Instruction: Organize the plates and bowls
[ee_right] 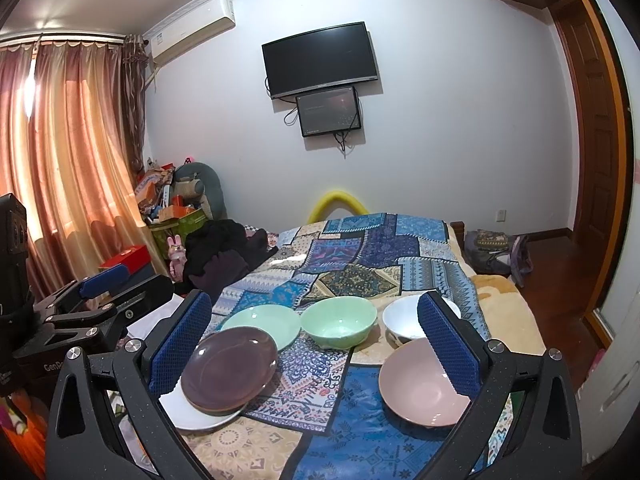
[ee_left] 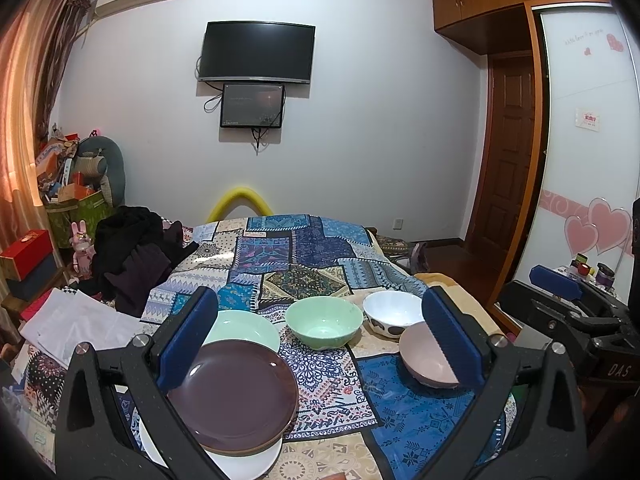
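Observation:
A purple plate (ee_left: 236, 396) lies on a white plate (ee_left: 248, 462) at the near left of the patchwork cloth (ee_left: 328, 380). Behind it lies a mint green plate (ee_left: 244, 330). A mint green bowl (ee_left: 324, 322), a white spotted bowl (ee_left: 394, 314) and a pink bowl (ee_left: 426, 358) stand to the right. The right wrist view shows the purple plate (ee_right: 230, 370), white plate (ee_right: 192, 412), mint plate (ee_right: 266, 326), mint bowl (ee_right: 340, 322), white bowl (ee_right: 404, 320) and pink bowl (ee_right: 420, 386). My left gripper (ee_left: 320, 328) and right gripper (ee_right: 316, 328) are open, empty, above the dishes.
A heap of dark clothes (ee_left: 136, 256) lies at the bed's left. White paper (ee_left: 76, 324) lies near the left edge. A cluttered box (ee_left: 76, 200) stands in the left corner. A wardrobe (ee_left: 584, 160) and door (ee_left: 508, 152) are on the right.

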`<state>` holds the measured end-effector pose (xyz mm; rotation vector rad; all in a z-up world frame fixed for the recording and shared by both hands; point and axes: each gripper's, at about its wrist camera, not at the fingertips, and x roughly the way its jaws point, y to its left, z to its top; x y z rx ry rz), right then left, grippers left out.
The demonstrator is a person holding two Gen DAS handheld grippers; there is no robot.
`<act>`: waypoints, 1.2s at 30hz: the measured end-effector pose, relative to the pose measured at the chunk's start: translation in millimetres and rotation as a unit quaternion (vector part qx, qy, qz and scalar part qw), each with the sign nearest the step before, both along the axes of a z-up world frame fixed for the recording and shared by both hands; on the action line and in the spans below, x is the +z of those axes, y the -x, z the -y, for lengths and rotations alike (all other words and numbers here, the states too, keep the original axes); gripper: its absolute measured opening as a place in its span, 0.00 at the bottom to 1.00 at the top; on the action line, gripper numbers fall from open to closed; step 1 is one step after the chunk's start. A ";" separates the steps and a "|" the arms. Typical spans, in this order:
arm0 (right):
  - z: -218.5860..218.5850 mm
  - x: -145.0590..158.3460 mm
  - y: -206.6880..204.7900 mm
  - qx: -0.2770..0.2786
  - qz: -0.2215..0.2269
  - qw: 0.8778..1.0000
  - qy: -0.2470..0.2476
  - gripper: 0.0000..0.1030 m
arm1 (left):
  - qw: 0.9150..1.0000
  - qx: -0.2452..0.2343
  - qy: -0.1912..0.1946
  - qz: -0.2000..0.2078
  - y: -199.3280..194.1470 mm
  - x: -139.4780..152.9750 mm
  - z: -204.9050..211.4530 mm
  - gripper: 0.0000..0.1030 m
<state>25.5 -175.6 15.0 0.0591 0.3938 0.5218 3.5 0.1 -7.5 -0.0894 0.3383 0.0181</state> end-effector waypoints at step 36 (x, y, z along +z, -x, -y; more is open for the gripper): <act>-102.2 -52.8 -71.2 0.069 -0.089 0.988 0.102 1.00 | 0.987 0.070 0.074 -0.121 -64.1 -83.2 -140.1 1.00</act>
